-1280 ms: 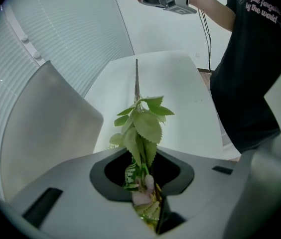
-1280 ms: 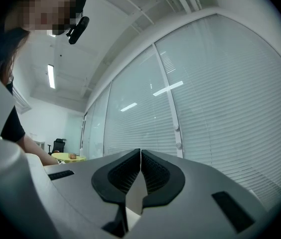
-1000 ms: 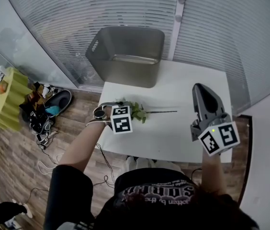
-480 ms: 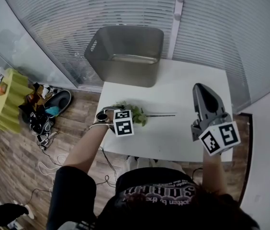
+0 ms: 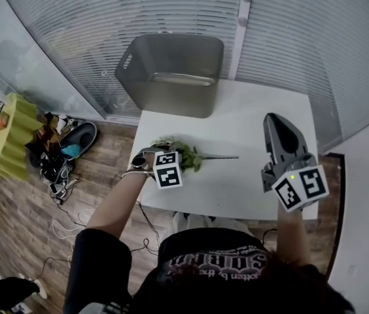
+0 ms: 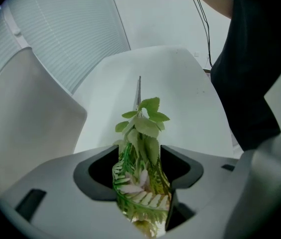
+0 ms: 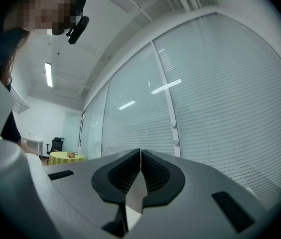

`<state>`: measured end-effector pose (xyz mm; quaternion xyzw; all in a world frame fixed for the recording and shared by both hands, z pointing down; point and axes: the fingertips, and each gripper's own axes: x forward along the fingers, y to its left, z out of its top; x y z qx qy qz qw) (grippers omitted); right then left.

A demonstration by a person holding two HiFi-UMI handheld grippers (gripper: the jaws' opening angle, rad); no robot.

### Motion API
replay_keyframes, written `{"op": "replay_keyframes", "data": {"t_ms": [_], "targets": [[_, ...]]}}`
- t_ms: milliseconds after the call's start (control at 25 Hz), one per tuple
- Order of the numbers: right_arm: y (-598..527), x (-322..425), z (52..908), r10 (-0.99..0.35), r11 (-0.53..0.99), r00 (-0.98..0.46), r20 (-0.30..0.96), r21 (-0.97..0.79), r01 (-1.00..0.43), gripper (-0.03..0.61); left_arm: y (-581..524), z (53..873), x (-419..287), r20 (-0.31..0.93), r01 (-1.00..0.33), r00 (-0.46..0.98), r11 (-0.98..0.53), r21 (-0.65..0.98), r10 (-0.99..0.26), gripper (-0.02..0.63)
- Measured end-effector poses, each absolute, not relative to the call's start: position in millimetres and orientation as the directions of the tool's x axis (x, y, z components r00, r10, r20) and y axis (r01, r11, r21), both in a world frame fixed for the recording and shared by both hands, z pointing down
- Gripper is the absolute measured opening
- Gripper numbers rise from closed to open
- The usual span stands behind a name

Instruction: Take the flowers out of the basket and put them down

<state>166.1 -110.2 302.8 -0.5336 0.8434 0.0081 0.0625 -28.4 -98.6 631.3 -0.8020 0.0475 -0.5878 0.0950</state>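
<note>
A sprig of artificial flowers [image 5: 186, 154], green leaves with a thin dark stem, lies on the white table [image 5: 263, 110] near its left front corner. My left gripper [image 5: 163, 152] points steeply down over the leafy end. In the left gripper view the flowers [image 6: 141, 128] sit between the jaws of the left gripper [image 6: 140, 158], which have just been opening and stand apart round the leaves. The grey basket [image 5: 171, 74] stands at the table's far left. My right gripper [image 5: 274, 120] hovers over the table's right side, shut and empty; the right gripper view shows the right gripper [image 7: 140, 156] with its jaws meeting.
A glass wall with blinds [image 5: 139, 12] runs behind the table. On the wooden floor to the left are a round yellow-covered table [image 5: 8, 136] and a heap of shoes and cables [image 5: 67, 152].
My left gripper has sunk a little toward the table with the flowers, and the stem has slid slightly left. The right gripper has not moved.
</note>
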Motion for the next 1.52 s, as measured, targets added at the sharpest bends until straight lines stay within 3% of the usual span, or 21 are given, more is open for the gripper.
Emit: {"op": "replay_keyframes", "data": {"t_ms": [160, 240, 360, 600, 1000, 1200, 1280, 1520], "targets": [[-110.5, 166.4, 301.8, -0.899, 0.429, -0.421, -0.116, -0.055, -0.902, 0.029, -97.9, 622.5, -29.0, 0.923, 0.012, 0.328, -0.977, -0.215, -0.199, 0.267], [-111.6, 166.3, 301.4, -0.899, 0.43, -0.422, -0.116, -0.055, -0.901, 0.029, -99.6, 617.1, -29.2, 0.917, 0.007, 0.339, -0.974, -0.226, -0.21, 0.322], [-111.6, 164.1, 300.3, -0.897, 0.434, -0.426, -0.118, -0.056, -0.899, 0.029, -101.1, 602.4, -27.0, 0.898, -0.029, 0.38, -0.973, -0.227, -0.221, 0.347], [-112.4, 156.5, 300.4, -0.89, 0.448, -0.439, -0.124, -0.056, -0.892, 0.029, -107.2, 555.8, -22.7, 0.813, -0.141, 0.508, -0.959, -0.246, -0.284, 0.35], [-121.5, 136.7, 302.7, -0.874, 0.48, -0.472, -0.116, -0.056, -0.876, 0.029, -114.3, 447.8, -9.1, 0.558, -0.324, 0.72, -0.911, -0.256, -0.413, 0.348], [-123.7, 123.6, 300.2, -0.863, 0.499, -0.491, -0.12, -0.054, -0.865, 0.029, -111.3, 396.4, -8.7, 0.419, -0.389, 0.79, -0.895, -0.22, -0.447, 0.251], [-126.5, 120.5, 300.0, -0.86, 0.504, -0.495, -0.12, -0.056, -0.862, 0.029, -111.7, 380.8, -9.4, 0.373, -0.409, 0.806, -0.888, -0.21, -0.459, 0.241], [-135.4, 111.7, 300.8, -0.854, 0.514, -0.507, -0.115, -0.049, -0.856, 0.029, -119.1, 343.7, -15.3, 0.259, -0.526, 0.778, -0.819, -0.229, -0.572, 0.144]]}}
